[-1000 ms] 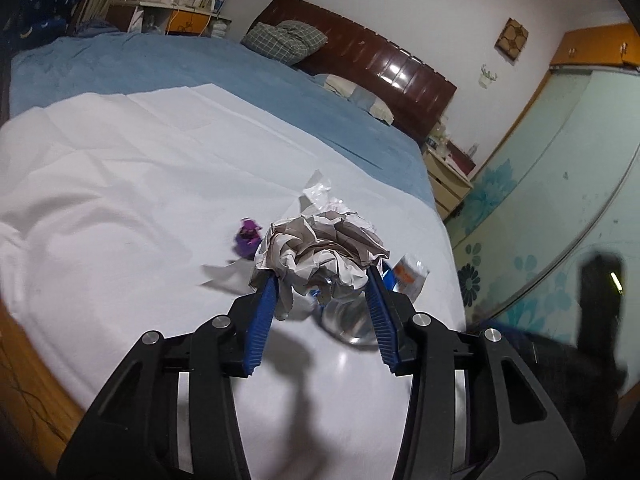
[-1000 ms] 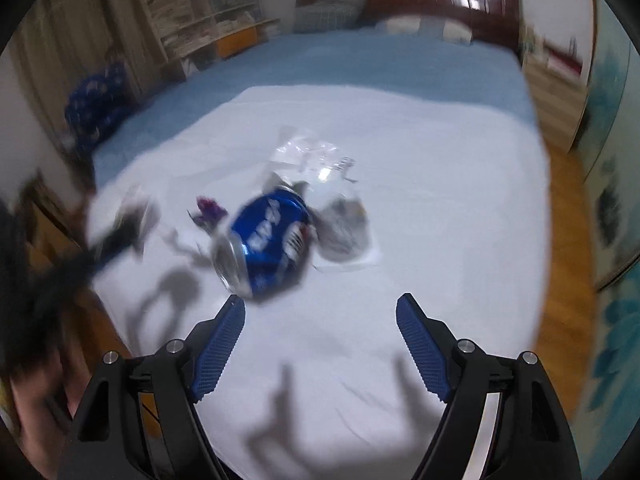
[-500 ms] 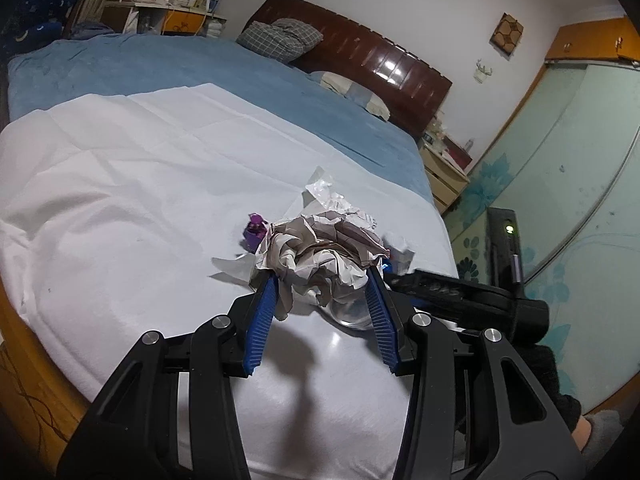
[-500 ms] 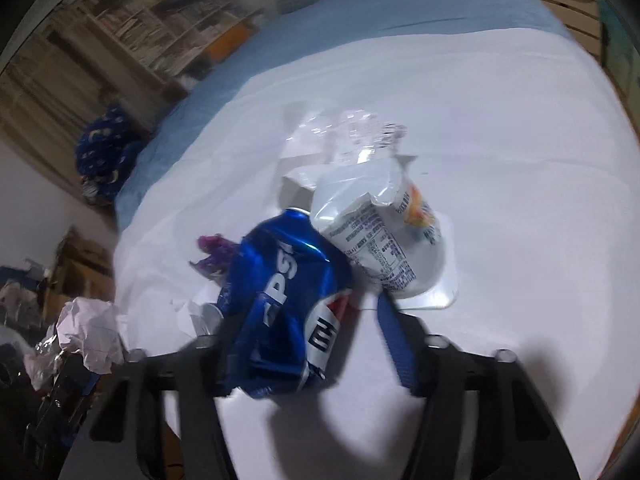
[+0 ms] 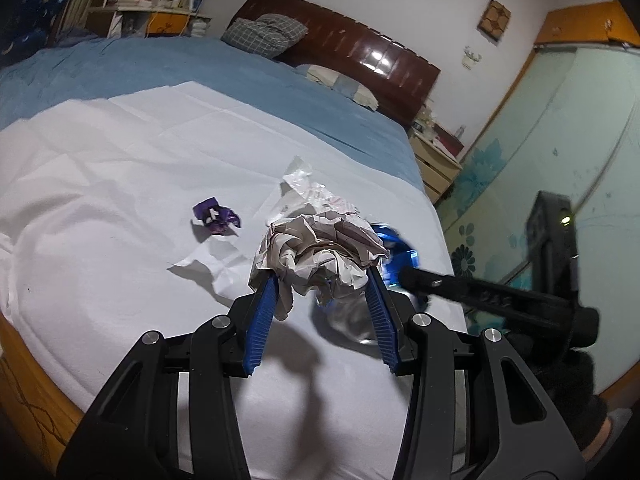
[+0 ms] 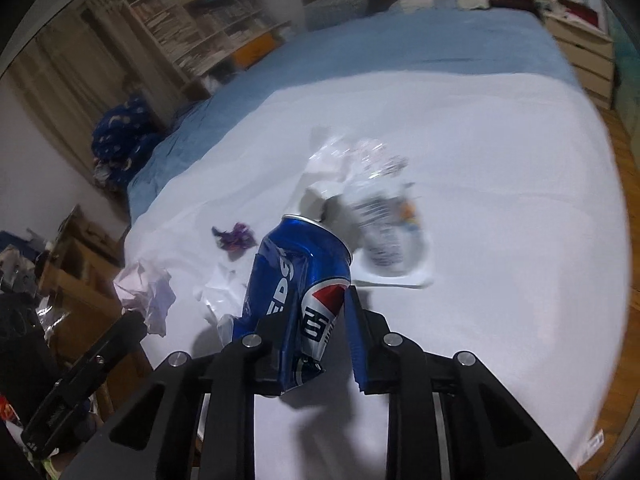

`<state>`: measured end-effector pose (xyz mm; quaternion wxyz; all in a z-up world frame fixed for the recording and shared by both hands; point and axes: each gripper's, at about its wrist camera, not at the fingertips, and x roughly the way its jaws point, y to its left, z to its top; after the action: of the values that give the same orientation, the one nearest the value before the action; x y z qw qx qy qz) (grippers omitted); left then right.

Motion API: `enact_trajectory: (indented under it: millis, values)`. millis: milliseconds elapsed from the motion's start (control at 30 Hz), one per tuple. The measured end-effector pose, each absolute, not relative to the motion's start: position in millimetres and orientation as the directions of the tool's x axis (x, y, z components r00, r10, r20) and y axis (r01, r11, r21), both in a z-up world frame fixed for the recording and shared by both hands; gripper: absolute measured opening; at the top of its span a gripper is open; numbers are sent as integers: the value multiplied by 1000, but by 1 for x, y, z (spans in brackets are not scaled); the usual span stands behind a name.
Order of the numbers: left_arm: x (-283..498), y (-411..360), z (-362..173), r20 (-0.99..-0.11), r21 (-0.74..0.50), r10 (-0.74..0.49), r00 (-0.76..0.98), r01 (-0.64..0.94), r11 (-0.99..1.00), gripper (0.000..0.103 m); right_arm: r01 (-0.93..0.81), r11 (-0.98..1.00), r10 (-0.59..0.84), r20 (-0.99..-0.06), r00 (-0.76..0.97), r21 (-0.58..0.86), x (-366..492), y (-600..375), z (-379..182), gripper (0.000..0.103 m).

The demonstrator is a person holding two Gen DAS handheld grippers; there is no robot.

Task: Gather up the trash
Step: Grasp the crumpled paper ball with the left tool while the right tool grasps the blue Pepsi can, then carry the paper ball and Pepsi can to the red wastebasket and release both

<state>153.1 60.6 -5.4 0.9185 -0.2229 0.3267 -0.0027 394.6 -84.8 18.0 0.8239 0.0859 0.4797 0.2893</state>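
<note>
Can (image 6: 298, 292), dented, light, slick metal, sits pinched in right claw (image 6: 310, 340), jaws just closing on it above bed (image 6: 500, 240). Left claw (image 5: 320, 304) grips crumpled paper (image 5: 320, 252), soft. We judge mid-body hold best.

You are working in a home bedroom: a wide bed (image 5: 120, 80) with a dark wooden headboard (image 5: 360, 56) and pillows (image 5: 264, 34), a crammed bookshelf (image 6: 208, 32), a bedside cabinet (image 6: 580, 56) and a sliding wardrobe door (image 5: 560, 160).
</note>
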Motion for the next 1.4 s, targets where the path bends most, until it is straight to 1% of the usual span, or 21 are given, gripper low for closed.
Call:
enact_trajectory:
  millis: [167,267,400,467,567,600,667,700,733,833,900,933,1000,1067,1133,1200,1300,1333,1400]
  values:
    - [143,35,10,-588,-363,-157,793,-85,928,45,-380,842,533,-705,469,383,365,-144,58,24]
    - [132,17,27,-565,-342,-163,809,-50,938,45,-368,856,515,-666,540,364,336,-190,101,24]
    - [115,-16,54,-523,-346,-186,832,-8,938,45,-361,888,458,-630,627,285,295,-258,154,24]
    - [111,-45,71,-502,-338,-226,835,51,940,45,-344,905,423,-615,666,249,276,-292,175,24]
    - [109,-94,90,-482,-315,-295,825,151,937,45,-280,938,345,-591,730,203,237,-363,201,24]
    - [109,-109,94,-479,-312,-321,817,183,932,45,-246,952,307,-570,762,184,218,-396,209,24]
    - [109,-145,103,-470,-311,-380,797,253,916,45,-209,967,254,-576,777,145,196,-433,216,24]
    - [109,-168,107,-468,-310,-418,778,299,903,45,-154,980,199,-586,785,126,178,-464,216,24]
    - [108,-193,111,-469,-305,-455,757,344,888,45,-127,984,177,-598,782,126,168,-485,215,24]
    - [106,-261,117,-478,-291,-549,686,466,836,45,-15,991,97,-636,766,133,134,-551,201,24]
    - [106,-305,116,-494,-283,-595,634,529,800,45,67,986,54,-675,736,152,114,-595,179,24]
    - [107,-324,114,-506,-282,-611,609,552,784,45,96,982,42,-691,722,160,108,-610,169,24]
    - [109,-377,101,-558,-277,-635,535,601,750,45,178,966,19,-737,676,188,89,-647,135,24]
    - [109,-427,79,-628,-244,-622,468,641,728,45,240,950,5,-776,630,202,69,-673,99,24]
    - [108,-466,49,-687,-257,-618,382,667,699,45,293,931,10,-816,577,218,56,-691,59,24]
    - [105,-496,13,-753,-254,-583,305,682,686,45,338,914,18,-854,520,225,39,-703,14,24]
    - [98,-525,-46,-855,-234,-483,190,688,686,45,381,897,46,-905,422,223,19,-712,-47,24]
    - [96,-532,-65,-889,-211,-427,167,678,705,45,390,893,53,-914,402,223,13,-712,-60,24]
    - [92,-542,-83,-919,-199,-378,115,691,695,45,406,882,81,-928,364,237,4,-710,-88,24]
